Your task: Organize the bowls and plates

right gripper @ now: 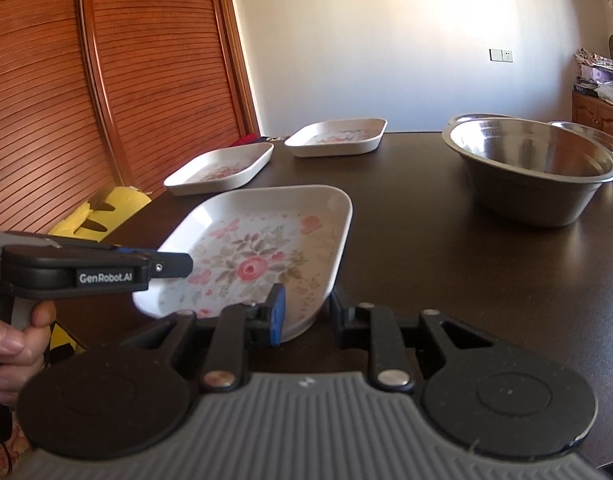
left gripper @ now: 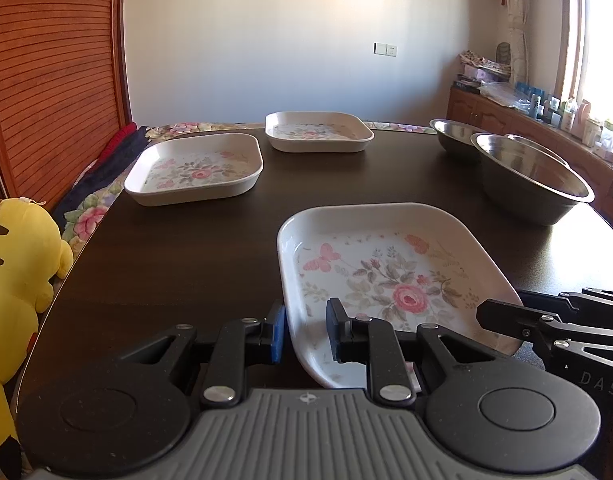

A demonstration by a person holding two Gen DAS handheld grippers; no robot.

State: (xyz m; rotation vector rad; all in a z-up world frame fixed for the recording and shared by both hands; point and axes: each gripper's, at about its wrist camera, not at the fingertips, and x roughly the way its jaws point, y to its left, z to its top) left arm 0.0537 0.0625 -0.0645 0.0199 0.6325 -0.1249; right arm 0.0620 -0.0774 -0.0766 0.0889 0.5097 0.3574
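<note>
Square white floral-print plate [left gripper: 390,280] tilted at the dark table's [left gripper: 186,248] near edge, my left gripper [left gripper: 305,334] and right gripper [right gripper: 306,312] both clamped on its rim, steel bowls [right gripper: 534,168] empty

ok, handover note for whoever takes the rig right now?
Left claw: shut on the near plate's left rim; the plate is tilted.
Right claw: straddles that plate's near corner; grip unclear.
Left plate and far plate lie apart on the table.
Front bowl is on the right, with two more bowls behind it.
Done: nothing stacked yet.
Left: probably stack the three plates, then the bowls.
</note>
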